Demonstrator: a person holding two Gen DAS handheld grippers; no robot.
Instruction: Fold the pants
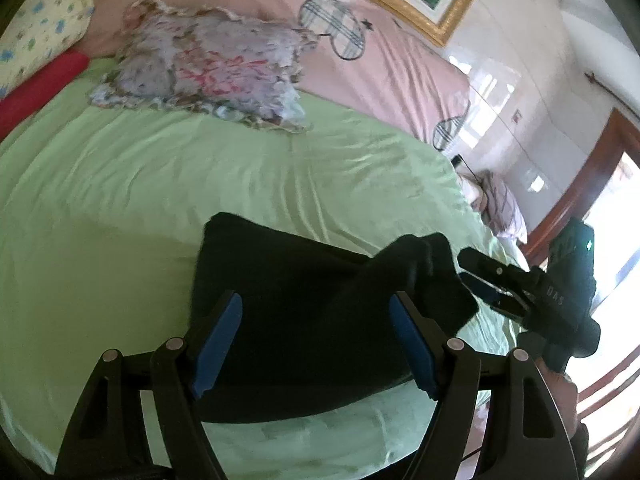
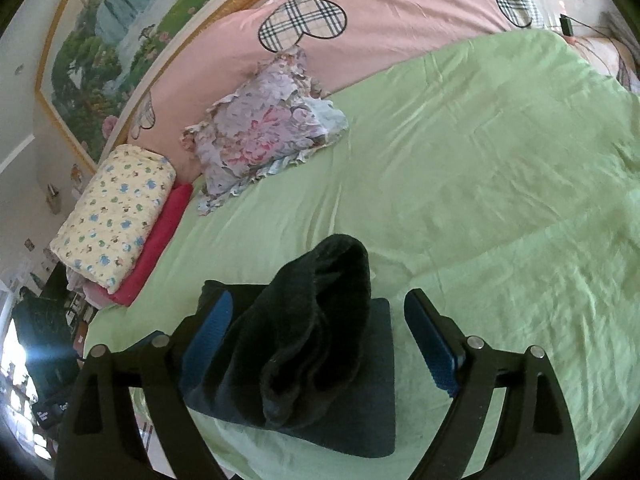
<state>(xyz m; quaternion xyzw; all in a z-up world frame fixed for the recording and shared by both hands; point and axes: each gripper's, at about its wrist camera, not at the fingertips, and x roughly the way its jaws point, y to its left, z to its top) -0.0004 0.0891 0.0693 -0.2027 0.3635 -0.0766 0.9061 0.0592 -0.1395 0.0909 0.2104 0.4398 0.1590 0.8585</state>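
Pants (image 2: 312, 360) lie folded in dark bundle on green sheet (image 2: 480, 200). Left gripper (image 1: 316, 344) and right gripper (image 2: 340, 344) released, jaws wide, pads clear of cloth. Judged: fold near done; next, flatten raised flap.

Before me lies a bed under a green sheet (image 2: 480, 168), creased all over. Behind it a pink quilt (image 2: 400, 12) with plaid hearts is banked against the wall. A flowered cushion (image 2: 260, 128) rests where green meets pink. At my left a spotted quilt (image 2: 116, 216) lies folded on a red blanket (image 2: 160, 240). A gold-framed painting (image 2: 120, 32) of trees and a waterfall hangs above. At the far right I see a wooden door frame (image 1: 600, 168), bright with daylight, and pale walls (image 1: 540, 60).
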